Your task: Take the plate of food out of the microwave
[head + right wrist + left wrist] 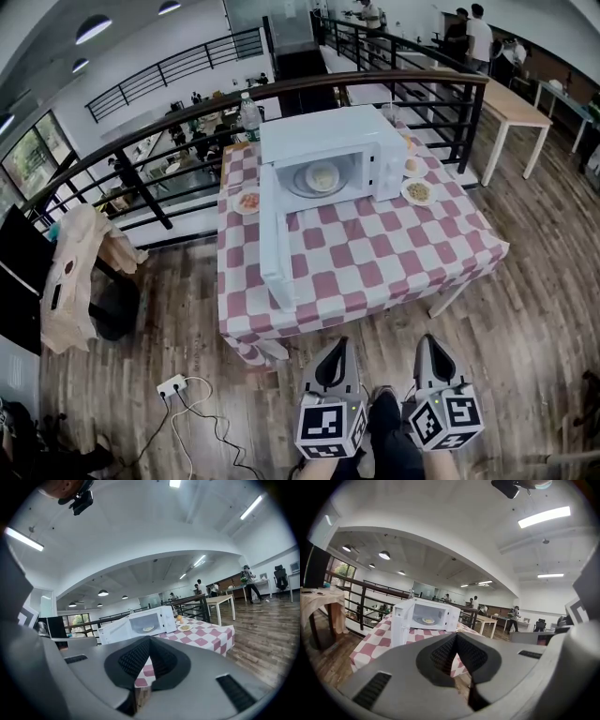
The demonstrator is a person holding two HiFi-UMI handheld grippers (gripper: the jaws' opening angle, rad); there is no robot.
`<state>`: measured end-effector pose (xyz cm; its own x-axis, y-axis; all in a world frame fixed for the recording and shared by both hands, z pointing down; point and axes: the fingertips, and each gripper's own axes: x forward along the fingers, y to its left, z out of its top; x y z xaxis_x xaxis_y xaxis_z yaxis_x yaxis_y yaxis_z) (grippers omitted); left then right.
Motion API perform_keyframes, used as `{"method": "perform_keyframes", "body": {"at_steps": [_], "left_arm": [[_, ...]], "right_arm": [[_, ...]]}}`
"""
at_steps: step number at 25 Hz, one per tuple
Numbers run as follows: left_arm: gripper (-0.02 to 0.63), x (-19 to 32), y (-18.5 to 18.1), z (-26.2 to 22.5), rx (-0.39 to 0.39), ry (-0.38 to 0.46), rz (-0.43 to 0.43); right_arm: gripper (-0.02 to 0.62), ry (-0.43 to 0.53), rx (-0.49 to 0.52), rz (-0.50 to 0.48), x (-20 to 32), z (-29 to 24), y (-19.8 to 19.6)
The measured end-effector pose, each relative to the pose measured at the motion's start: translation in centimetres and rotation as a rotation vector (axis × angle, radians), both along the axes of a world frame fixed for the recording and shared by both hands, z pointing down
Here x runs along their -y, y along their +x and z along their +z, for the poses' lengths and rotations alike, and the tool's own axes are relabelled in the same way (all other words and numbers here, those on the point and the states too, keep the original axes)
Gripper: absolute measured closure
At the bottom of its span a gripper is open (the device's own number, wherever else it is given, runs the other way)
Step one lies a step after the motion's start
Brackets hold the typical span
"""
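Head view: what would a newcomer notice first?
The white microwave on the red-checked table, its door standing wide open, with a plate of food inside. Nearer the camera, the left gripper and right gripper are short of the table, jaws shut and empty.

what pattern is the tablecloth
The tablecloth is red-and-white checked; head view shows it best.

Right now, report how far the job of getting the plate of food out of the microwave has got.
Done: the microwave door stands open, showing the plate of food inside. In hand: nothing; the left hand-held gripper and right hand-held gripper are shut and empty, short of the table. Left: reach in, grip the plate, bring it out.
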<state>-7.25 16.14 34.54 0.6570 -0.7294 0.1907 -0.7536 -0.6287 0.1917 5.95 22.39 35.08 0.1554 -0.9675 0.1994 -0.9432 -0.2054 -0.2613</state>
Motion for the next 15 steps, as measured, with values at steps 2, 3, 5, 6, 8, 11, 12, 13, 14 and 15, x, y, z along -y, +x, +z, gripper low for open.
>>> {"method": "perform_keyframes", "body": {"at_steps": [2,3,5,6,8,11,12,13,14,15], "left_arm": [[0.597,1.0,0.9,0.2,0.001,0.0,-0.011],[0.597,1.5,1.3,0.3,0.002,-0.001,-0.017],[0.597,2.6,2.3,0.5,0.004,-0.004,-0.03],[0.597,3.1,2.8,0.5,0.004,-0.005,-0.038],[0.597,4.1,3.6,0.4,0.006,-0.004,-0.058],[0.597,5.9,4.7,0.1,0.008,0.001,-0.094],[0.597,6.5,5.0,0.1,0.007,0.001,-0.108],[0.597,7.1,5.3,0.0,0.007,0.001,-0.122],[0.597,7.7,5.6,-0.1,0.006,0.001,-0.135],[0.597,8.3,5.9,-0.2,0.005,0.001,-0.147]], "right_arm": [[0.6,0.0,0.001,-0.014,1.3,0.1,0.8],[0.6,0.0,0.001,-0.021,2.0,0.2,1.2],[0.6,-0.001,0.002,-0.038,3.4,0.2,2.1],[0.6,0.0,0.003,-0.047,4.1,0.1,2.6],[0.6,0.005,0.004,-0.069,5.5,-0.1,3.5],[0.6,0.01,0.005,-0.104,7.7,-0.3,4.8],[0.6,0.012,0.006,-0.116,8.4,-0.4,5.2],[0.6,0.014,0.006,-0.128,9.2,-0.5,5.6],[0.6,0.017,0.006,-0.14,9.9,-0.6,6.1],[0.6,0.02,0.006,-0.15,10.6,-0.7,6.6]]}}
